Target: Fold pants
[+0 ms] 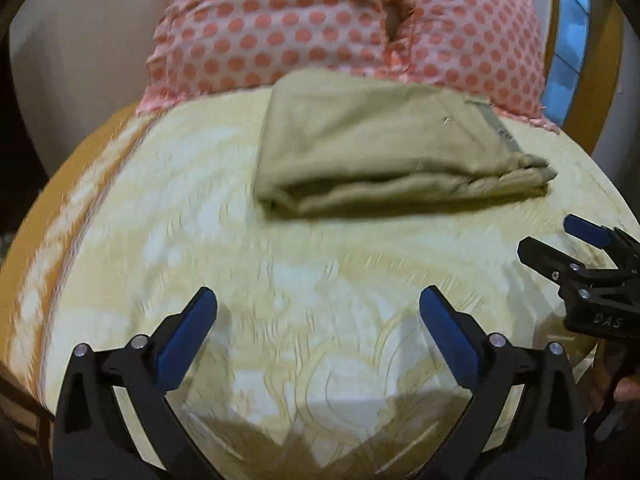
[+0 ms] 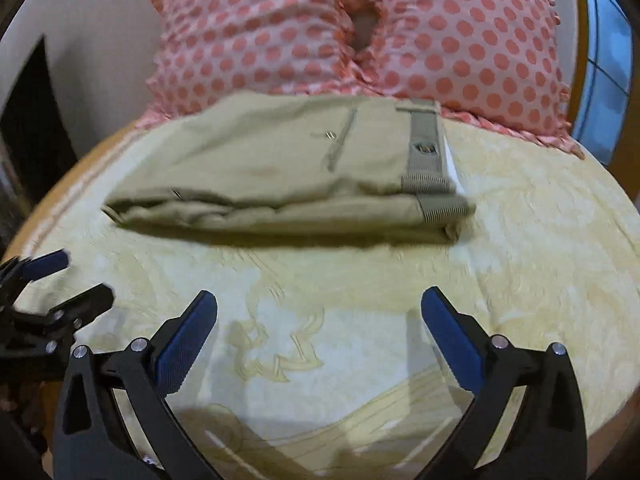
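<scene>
The khaki pants point(image 1: 384, 148) lie folded into a compact stack on the pale yellow bedspread point(image 1: 280, 264), close to the pillows. In the right wrist view the pants point(image 2: 280, 168) show their waistband at the right end. My left gripper point(image 1: 318, 300) is open and empty, held over the bedspread short of the pants. My right gripper point(image 2: 319, 300) is open and empty too, also short of the pants. Each gripper shows in the other's view: the right one point(image 1: 560, 240) at the right edge, the left one point(image 2: 76, 276) at the left edge.
Two pink pillows with coral dots point(image 1: 320, 20) stand behind the pants against the wall; they also fill the top of the right wrist view point(image 2: 360, 28). A window point(image 2: 604, 72) is at far right. The bed's orange border point(image 1: 48, 240) runs along the left.
</scene>
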A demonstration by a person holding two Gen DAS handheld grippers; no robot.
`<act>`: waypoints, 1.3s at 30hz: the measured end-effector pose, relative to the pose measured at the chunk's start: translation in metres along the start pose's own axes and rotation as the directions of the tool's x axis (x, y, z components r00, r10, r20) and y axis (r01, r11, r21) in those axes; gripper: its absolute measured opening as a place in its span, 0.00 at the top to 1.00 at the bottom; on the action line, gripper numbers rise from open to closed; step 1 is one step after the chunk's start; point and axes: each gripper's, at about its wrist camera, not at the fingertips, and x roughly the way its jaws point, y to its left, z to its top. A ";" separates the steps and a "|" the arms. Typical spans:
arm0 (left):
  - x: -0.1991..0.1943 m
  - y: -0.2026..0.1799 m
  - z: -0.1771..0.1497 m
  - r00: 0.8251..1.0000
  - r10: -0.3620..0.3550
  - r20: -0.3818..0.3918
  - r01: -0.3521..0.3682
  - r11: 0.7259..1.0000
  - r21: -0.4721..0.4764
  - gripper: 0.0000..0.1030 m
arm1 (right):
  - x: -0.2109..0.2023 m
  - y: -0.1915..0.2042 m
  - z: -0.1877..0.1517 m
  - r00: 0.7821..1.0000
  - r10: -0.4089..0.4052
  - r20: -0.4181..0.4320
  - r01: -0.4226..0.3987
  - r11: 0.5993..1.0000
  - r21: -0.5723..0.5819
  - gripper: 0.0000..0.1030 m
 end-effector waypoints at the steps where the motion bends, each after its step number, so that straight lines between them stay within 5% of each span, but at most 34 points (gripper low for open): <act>1: -0.002 0.000 -0.004 1.000 0.016 0.022 -0.016 1.000 0.004 0.02 | 0.004 0.000 -0.003 1.000 -0.016 -0.016 0.017 1.000 0.018 0.01; 10: -0.005 0.001 -0.016 0.995 0.055 0.079 -0.054 0.998 -0.019 0.02 | 0.001 0.005 -0.016 0.995 -0.080 0.065 0.077 0.996 0.040 0.01; 39: -0.004 0.002 -0.017 0.994 0.061 0.096 -0.059 0.998 -0.026 0.02 | 0.003 0.003 -0.014 0.994 -0.084 0.073 0.081 0.996 0.043 0.01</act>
